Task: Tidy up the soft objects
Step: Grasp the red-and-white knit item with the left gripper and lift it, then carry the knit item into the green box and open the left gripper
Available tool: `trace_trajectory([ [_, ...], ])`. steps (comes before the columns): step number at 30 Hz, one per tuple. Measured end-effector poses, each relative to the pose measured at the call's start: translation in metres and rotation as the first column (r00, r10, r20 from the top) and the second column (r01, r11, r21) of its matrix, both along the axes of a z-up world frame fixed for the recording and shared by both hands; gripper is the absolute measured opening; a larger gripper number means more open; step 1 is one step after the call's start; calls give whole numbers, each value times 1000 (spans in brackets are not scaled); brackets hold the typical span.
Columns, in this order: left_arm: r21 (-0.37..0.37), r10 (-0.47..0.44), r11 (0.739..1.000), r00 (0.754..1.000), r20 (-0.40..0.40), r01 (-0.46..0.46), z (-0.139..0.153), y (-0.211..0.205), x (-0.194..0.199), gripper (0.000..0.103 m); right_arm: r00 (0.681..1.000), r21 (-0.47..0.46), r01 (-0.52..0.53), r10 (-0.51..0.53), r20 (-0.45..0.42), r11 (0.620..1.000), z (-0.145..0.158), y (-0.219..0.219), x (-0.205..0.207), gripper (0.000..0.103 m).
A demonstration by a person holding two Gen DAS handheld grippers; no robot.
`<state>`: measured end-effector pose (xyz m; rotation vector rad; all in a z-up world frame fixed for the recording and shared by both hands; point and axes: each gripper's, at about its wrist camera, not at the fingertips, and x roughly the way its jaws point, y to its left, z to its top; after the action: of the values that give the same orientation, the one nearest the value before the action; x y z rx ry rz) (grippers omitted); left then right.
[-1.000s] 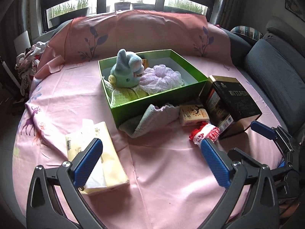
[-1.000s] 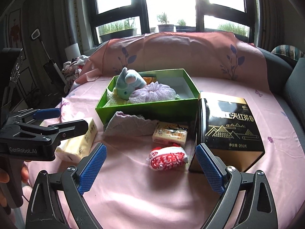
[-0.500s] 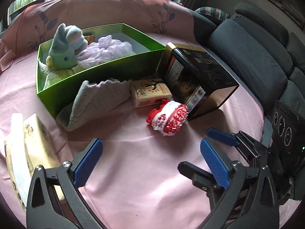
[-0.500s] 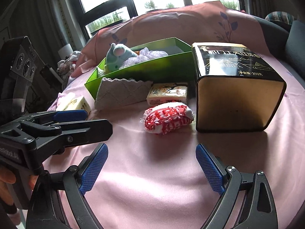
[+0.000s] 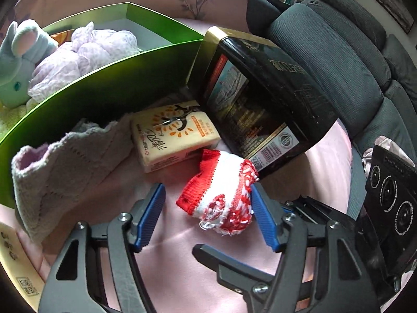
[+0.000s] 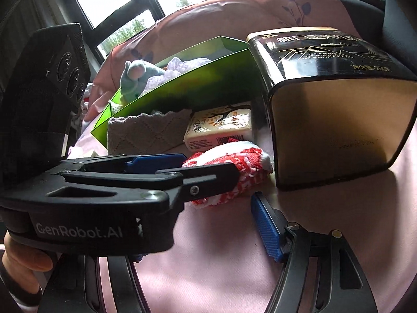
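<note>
A red and white knitted sock (image 5: 221, 195) lies on the pink cloth beside the black tin. My left gripper (image 5: 207, 215) is open, with its blue pads on either side of the sock; the right pad touches it. The sock also shows in the right wrist view (image 6: 242, 161), partly behind the left gripper (image 6: 208, 167). My right gripper (image 6: 198, 224) is open and low, just behind the sock; its left finger is hidden. A green box (image 5: 109, 88) holds a blue plush rabbit (image 5: 18, 60) and a lilac scrunchie (image 5: 86, 52). A grey knitted cloth (image 5: 65, 161) leans on the box.
A black and gold tin (image 5: 263, 91) stands right of the sock, close to it. A yellow tissue pack (image 5: 172, 133) lies between box and tin. Another tissue pack (image 5: 15, 266) is at the left edge. A grey sofa (image 5: 351, 60) is at the right.
Both grippers have moved forward and down to the sock. The left gripper has narrowed and now straddles the sock. The right gripper has come in close behind it.
</note>
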<state>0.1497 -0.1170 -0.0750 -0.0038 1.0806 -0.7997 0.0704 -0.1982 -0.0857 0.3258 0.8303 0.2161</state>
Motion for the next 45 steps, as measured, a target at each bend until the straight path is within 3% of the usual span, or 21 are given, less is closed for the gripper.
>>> trace_trajectory([
  [1,-4,-10,1000,1000,-10,10,-1,-2,1,53,1000,2,2,-2,1,1000,0,1,1,59],
  [2,-4,-18,1000,1000,-12,18,-1,-4,0,50,1000,2,8,-8,-3,1000,0,1,2,58],
  [7,-7,-28,1000,1000,-13,28,0,-12,-1,43,999,33,32,-32,-4,999,-2,-6,5,41],
  [14,-14,-4,1000,999,32,5,17,1,-28,42,999,37,-24,23,29,999,13,3,-10,39],
  [26,-59,129,991,984,124,-123,58,41,-60,42,979,-17,-160,161,123,987,59,42,-27,39],
  [31,-56,153,988,973,174,-145,87,47,-45,42,965,-30,-194,196,172,981,85,50,-7,39],
  [41,-58,205,979,941,270,-197,142,58,30,43,937,-27,-202,201,286,979,133,52,74,39],
  [45,-68,216,976,946,243,-206,143,59,69,43,944,-29,-188,189,271,982,136,53,109,39],
])
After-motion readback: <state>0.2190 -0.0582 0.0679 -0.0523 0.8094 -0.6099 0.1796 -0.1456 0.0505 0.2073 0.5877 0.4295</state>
